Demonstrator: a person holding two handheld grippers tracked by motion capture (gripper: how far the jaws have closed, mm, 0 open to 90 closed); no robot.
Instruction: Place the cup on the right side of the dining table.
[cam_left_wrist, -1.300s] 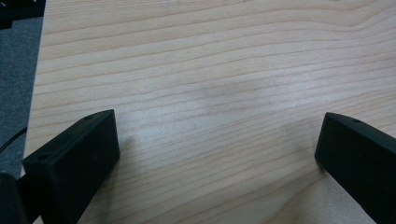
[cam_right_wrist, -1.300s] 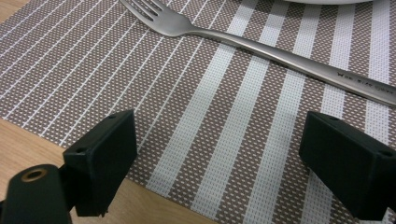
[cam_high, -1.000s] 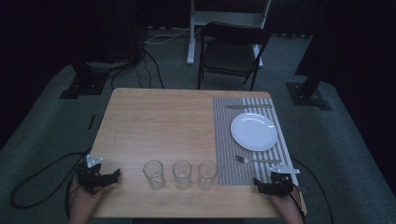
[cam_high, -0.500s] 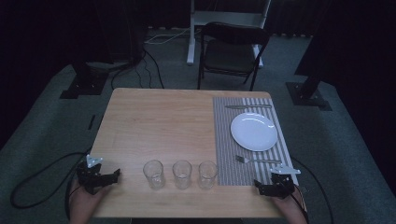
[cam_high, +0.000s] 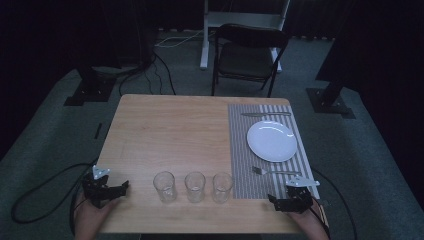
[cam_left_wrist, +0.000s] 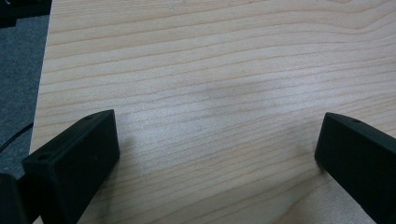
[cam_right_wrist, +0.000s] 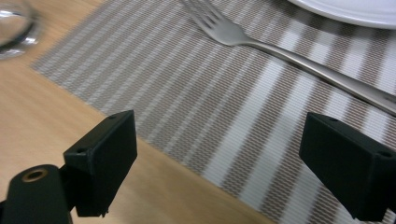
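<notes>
Nearest the person's edge of the table (cam_high: 170, 125), the left claw (cam_high: 106, 188) is seen at the near-left corner, its jaws spread wide over bare wood with nothing between them, as the left gripper view confirms. The right claw (cam_high: 289, 199) is held at the near-right corner, likewise wide open and empty, its jaws straddling the near edge of the striped placemat (cam_high: 240, 150). Compared with half a second and a full second ago, almost nothing has been changed: both claws have been kept at the same corners, and no object has been shifted. This is judged to mean that the work has not yet been begun and that a start is being awaited. Just beyond the right claw, the fork (cam_right_wrist: 261, 44) is found lying flat on the placemat, its tines pointed toward the glasses, nearer to that claw than anything else and so taken as the likely first thing to be grasped. To its left, three empty glasses (cam_high: 193, 186) are stood upright in a row on the wood, each apart from the next. Farther on, the white plate (cam_high: 271, 140) is set on the placemat just past the fork, and a knife (cam_high: 265, 114) is laid across the mat's far end. Beyond the table, a folding chair (cam_high: 247, 57) is seen.
</notes>
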